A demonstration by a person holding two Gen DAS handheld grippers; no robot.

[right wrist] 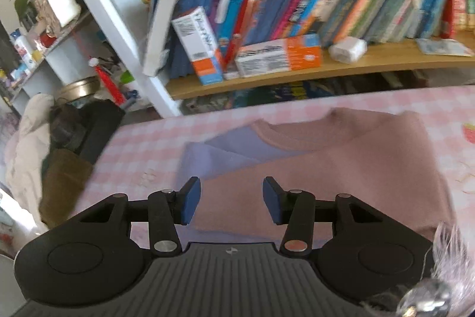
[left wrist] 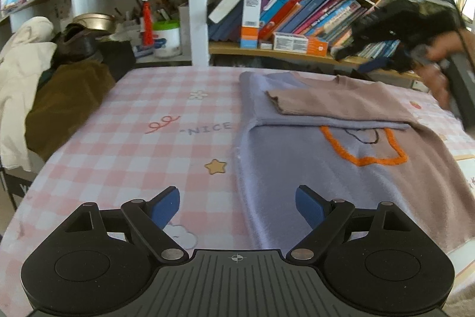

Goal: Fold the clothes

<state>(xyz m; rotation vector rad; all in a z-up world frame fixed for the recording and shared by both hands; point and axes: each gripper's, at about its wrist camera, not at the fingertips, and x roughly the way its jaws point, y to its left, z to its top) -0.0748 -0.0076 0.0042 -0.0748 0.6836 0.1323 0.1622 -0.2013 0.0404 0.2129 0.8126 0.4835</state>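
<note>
The soft lilac and dusty-pink sweater [left wrist: 311, 168] (orange stitching) lies part-folded; left tongs [left wrist: 237, 207] and right tongs [right wrist: 231, 201] both spread, empty.

Left gripper [left wrist: 237, 207]: bottom centre of its own view, jaws wide apart, nothing between the blue pads [left wrist: 167, 207], pointing forward and down. Right gripper [right wrist: 231, 202]: bottom centre of its own view, jaws partly apart, pads clear of anything, also tilted down. In the left view the right gripper sits at the upper right edge, blurred, with the person's hand [left wrist: 439, 61] wrapped round its black handle.
</note>
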